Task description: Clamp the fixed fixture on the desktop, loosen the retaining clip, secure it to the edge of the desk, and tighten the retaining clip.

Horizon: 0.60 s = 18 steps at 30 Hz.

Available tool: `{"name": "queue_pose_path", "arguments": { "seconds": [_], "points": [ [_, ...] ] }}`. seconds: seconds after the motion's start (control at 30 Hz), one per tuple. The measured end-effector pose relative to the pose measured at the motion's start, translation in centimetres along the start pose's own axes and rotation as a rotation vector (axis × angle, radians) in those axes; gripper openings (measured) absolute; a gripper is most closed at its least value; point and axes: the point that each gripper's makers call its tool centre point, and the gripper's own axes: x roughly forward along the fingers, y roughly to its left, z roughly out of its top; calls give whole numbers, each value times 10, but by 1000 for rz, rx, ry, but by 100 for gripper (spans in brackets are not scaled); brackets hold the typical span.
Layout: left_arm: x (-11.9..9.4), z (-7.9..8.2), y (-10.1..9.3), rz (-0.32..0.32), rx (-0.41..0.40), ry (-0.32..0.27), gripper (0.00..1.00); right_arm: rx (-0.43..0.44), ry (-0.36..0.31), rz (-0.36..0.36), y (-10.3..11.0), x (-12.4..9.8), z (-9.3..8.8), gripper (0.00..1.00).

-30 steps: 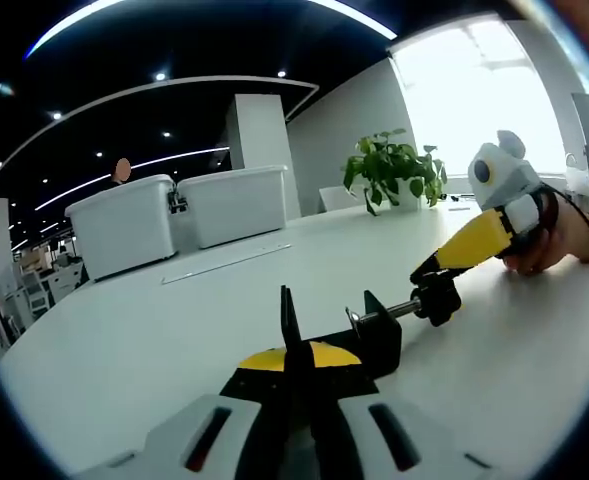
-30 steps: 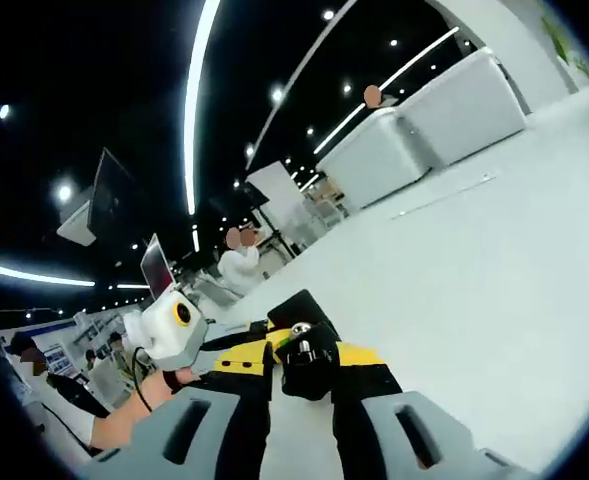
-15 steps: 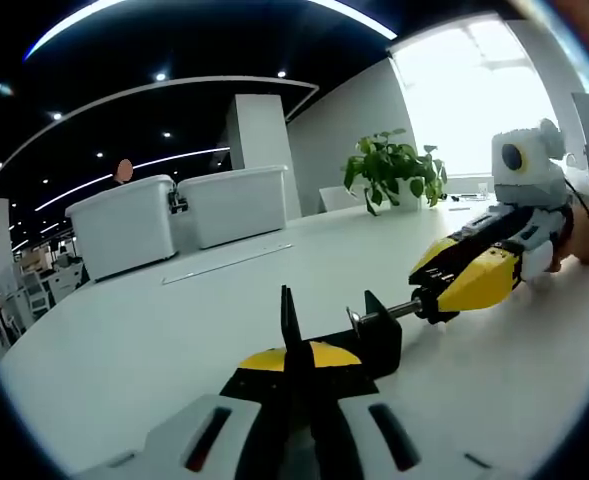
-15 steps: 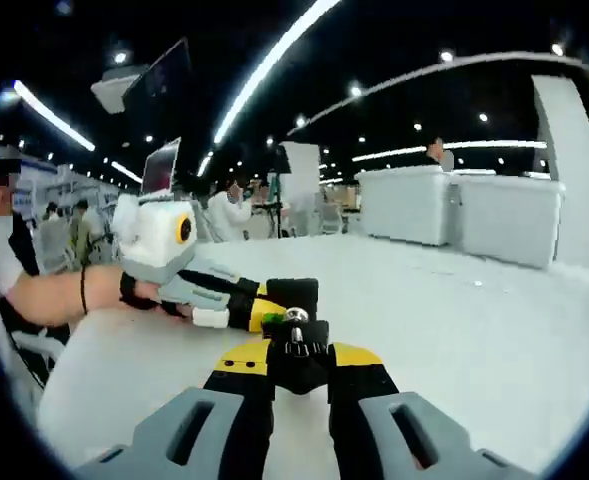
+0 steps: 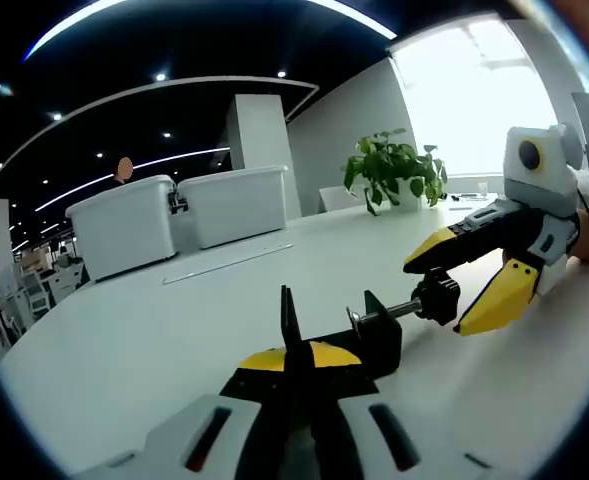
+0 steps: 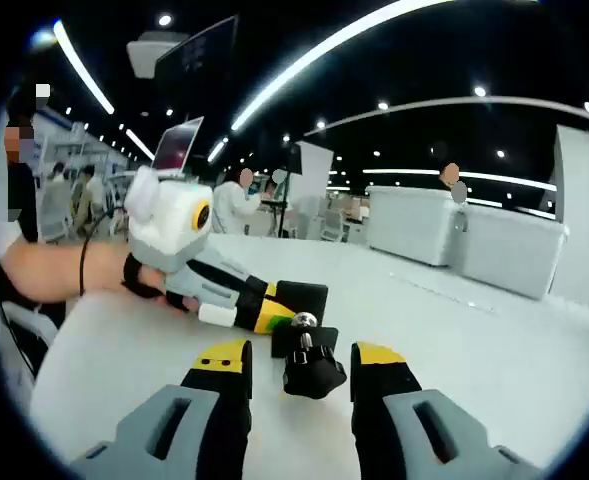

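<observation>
Clamp [image 5: 374, 335] on white table [image 5: 154, 330], my left jaws pinching its body, my right jaws spread around its knob [image 6: 312, 372], bins [image 5: 179, 215] and plant [image 5: 394, 168] behind.

White desk [image 5: 124, 340] bears black clamp [image 5: 374, 335], two white bins [image 5: 124, 225]

Open-plan office: desks [image 5: 224, 300], monitors [image 6: 196, 55]

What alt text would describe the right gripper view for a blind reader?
The right claw is open around the black knob of a clamp lying on a white table. The left claw, held by a hand, grips the clamp's other end.
</observation>
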Motion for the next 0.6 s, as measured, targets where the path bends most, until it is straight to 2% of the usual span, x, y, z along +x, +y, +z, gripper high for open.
{"name": "queue_pose_path", "arguments": {
  "seconds": [0.13,0.2,0.27,0.33,0.47,0.6],
  "points": [
    [2,-1,3,0,0,0,5,284,39,-40,-19,-4,-15,38],
    [4,-1,6,0,0,1,5,379,51,-53,-28,-5,-18,37],
    [3,-1,6,0,0,1,5,457,42,-21,-25,-6,-15,34],
    [4,0,4,1,1,1,5,462,48,-6,-22,-6,-15,29],
    [3,1,1,1,0,2,5,432,66,15,-12,-4,-17,26],
    [-1,1,-5,1,1,1,5,401,76,3,-12,-3,-18,25]
  ]
}}
